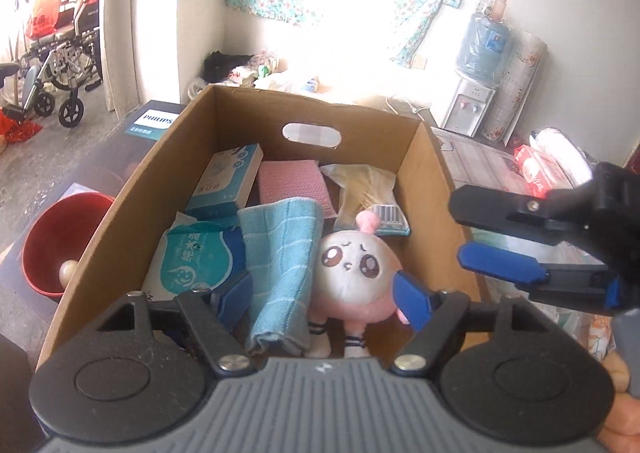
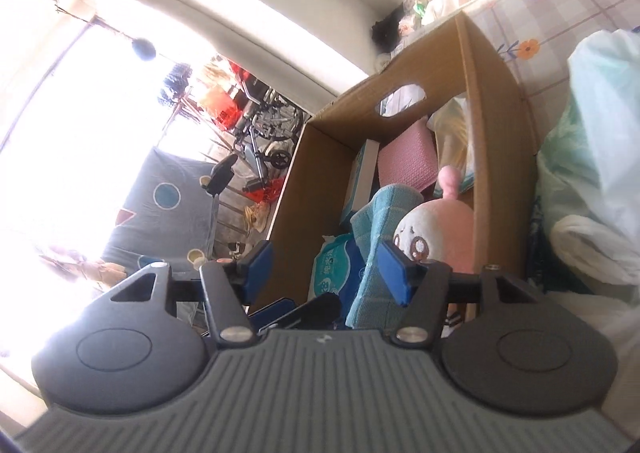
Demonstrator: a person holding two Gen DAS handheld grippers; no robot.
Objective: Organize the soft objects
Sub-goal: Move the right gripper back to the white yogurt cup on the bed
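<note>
Inside the cardboard box (image 1: 430,157), near end: pink plush toy (image 1: 356,277) standing roughly upright, face toward the left wrist camera, striped feet at the near wall, pink tuft pointing up and away. Touching its left flank, a folded teal towel (image 1: 280,261), long axis running from the near wall toward the far wall, upper end draped over a wet-wipes pack (image 1: 196,257). Farther back: a blue-and-white carton (image 1: 228,185), a pink cloth (image 1: 292,181), a clear packet (image 1: 364,189).

Left tool (image 1: 322,293) open and empty, blue pads spread wide, poised just above the near end of the box. Towel and plush both straight ahead and slightly below, framed between the two fingers; the towel nearer the left pad, the plush nearer the right.

Right tool (image 1: 472,227) also open and empty, reaching in from the right side over the box's right wall, fingers stacked one above the other and pointing left toward the plush. From its own camera (image 2: 324,273), rolled sideways, the towel crosses in front of the right-hand pad and the plush sits just beyond it.

Judgement: left tool the nearer and better aligned. Closing direction runs across the towel's long axis, so a straight descent suits a grasp of the towel's folded width; for the plush, a small shift rightward needed first. Right tool would have to clear the wall and drop in from the side, with some risk of the two tools crowding each other over the same corner.

Outside the box: red bowl (image 1: 60,241) on the tabletop to the left, pale plastic bags (image 2: 592,157) to the right.
</note>
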